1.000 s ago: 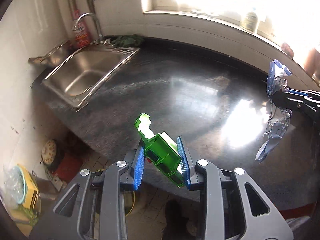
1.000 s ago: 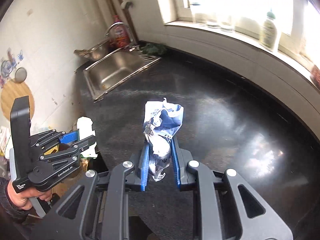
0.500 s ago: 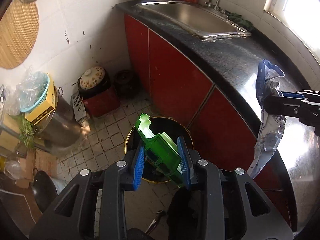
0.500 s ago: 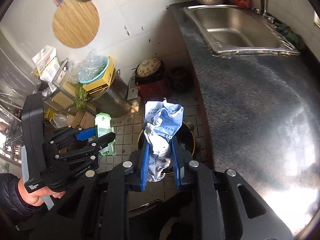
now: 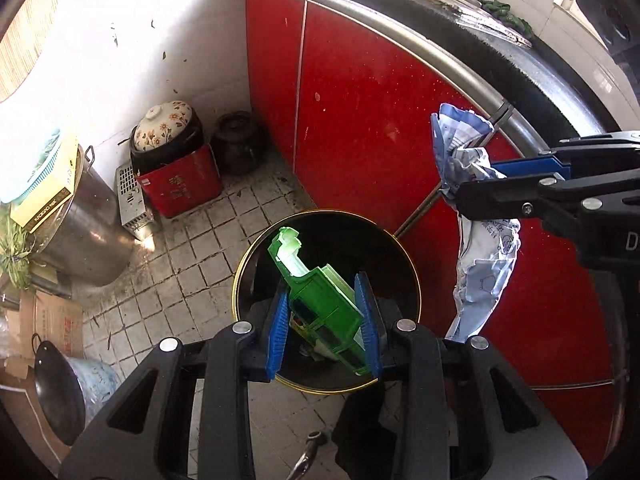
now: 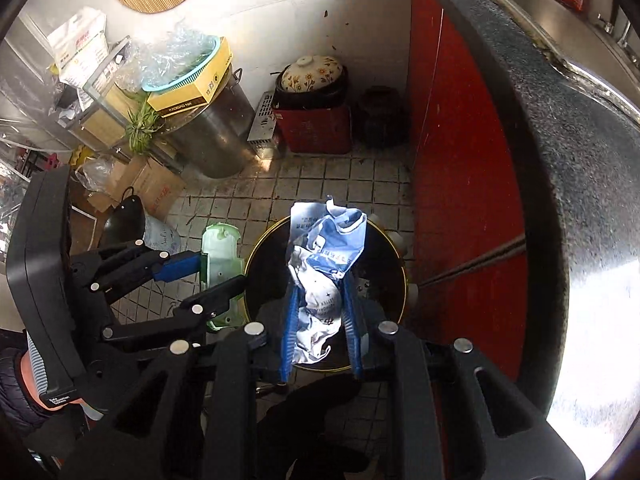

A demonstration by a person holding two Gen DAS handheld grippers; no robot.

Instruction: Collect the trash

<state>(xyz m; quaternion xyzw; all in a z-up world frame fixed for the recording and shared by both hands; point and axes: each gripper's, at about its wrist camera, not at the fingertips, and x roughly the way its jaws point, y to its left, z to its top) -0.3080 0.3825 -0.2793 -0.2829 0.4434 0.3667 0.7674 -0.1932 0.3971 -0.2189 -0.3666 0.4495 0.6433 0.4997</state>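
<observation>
My left gripper (image 5: 325,320) is shut on a green plastic carton (image 5: 320,296) and holds it above a round black trash bin with a gold rim (image 5: 256,252) on the tiled floor. My right gripper (image 6: 319,320) is shut on a crumpled blue and white wrapper (image 6: 324,272) above the same bin (image 6: 394,248). In the left wrist view the right gripper (image 5: 472,188) and the wrapper (image 5: 480,256) hang to the right of the bin. In the right wrist view the left gripper (image 6: 204,268) holds the carton (image 6: 220,256) just left of the bin's rim.
Red cabinet doors (image 5: 360,120) under a dark countertop (image 6: 560,160) stand right of the bin. A floral-lidded pot on a red box (image 5: 176,160), a metal drum (image 5: 80,224), cardboard boxes (image 6: 152,188) and a black wok (image 5: 56,392) crowd the floor at left.
Both grippers swung from over the countertop down to the floor side. They now hang lower and closer over the trash bin, each holding its item as before.
</observation>
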